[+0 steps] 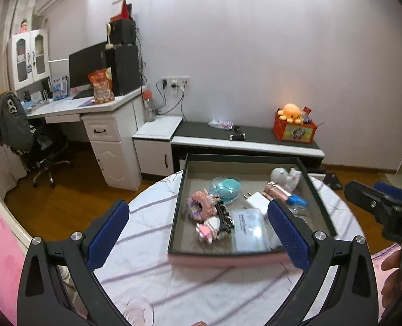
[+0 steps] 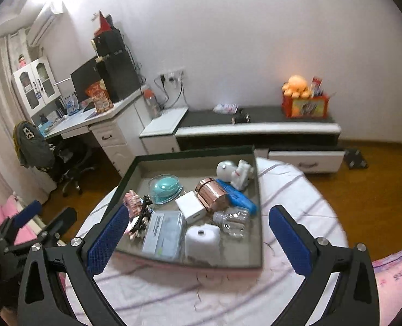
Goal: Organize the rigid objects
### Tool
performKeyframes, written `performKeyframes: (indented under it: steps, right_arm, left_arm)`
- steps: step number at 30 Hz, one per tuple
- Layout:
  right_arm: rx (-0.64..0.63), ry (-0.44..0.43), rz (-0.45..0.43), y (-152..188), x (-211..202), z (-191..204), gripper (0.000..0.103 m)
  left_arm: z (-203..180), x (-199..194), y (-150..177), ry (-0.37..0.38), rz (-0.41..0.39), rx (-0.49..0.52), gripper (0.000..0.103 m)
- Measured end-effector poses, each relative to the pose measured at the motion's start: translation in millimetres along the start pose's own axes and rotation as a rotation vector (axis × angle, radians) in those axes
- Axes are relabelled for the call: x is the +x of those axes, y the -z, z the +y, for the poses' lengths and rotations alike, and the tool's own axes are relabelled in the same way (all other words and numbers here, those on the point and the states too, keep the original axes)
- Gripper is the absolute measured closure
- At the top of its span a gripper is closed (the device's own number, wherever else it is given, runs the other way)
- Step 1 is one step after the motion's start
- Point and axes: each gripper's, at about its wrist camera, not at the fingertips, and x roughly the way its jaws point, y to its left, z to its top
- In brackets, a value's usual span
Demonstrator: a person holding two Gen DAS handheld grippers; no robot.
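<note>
Black plastic left gripper (image 1: 198,217) and right gripper (image 2: 198,222), each with blue textured pads (image 1: 108,233), silver screws (image 1: 76,235) at 9 and 3 o'clock, triangular cut-outs below.

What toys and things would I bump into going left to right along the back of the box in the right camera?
Teal round case → shiny copper roll → white astronaut toy, all inside the dark-rimmed box.
</note>
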Motion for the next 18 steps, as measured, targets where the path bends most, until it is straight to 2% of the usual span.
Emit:
performKeyframes:
  steps: [5, 9, 18]
  right_arm:
    - [-0.036, 0.052, -0.112, 25.6, -73.4, 12.6, 0.000]
    - [-0.065, 0.088, -0.170, 47.8, -116.9, 20.0, 0.000]
    - [-0.084, 0.123, -0.197, 106.8, -180.2, 26.1, 0.000]
  left_arm:
    - [-0.2, -56.1, 14.2, 0.000, -0.031, 0.006, 0.000]
    - [-1.9, -103.4, 31.4, -0.005, -0.067, 0.008, 0.000]
    - [-5.7, -179.5, 78.7, 0.000, -0.088, 0.008, 0.000]
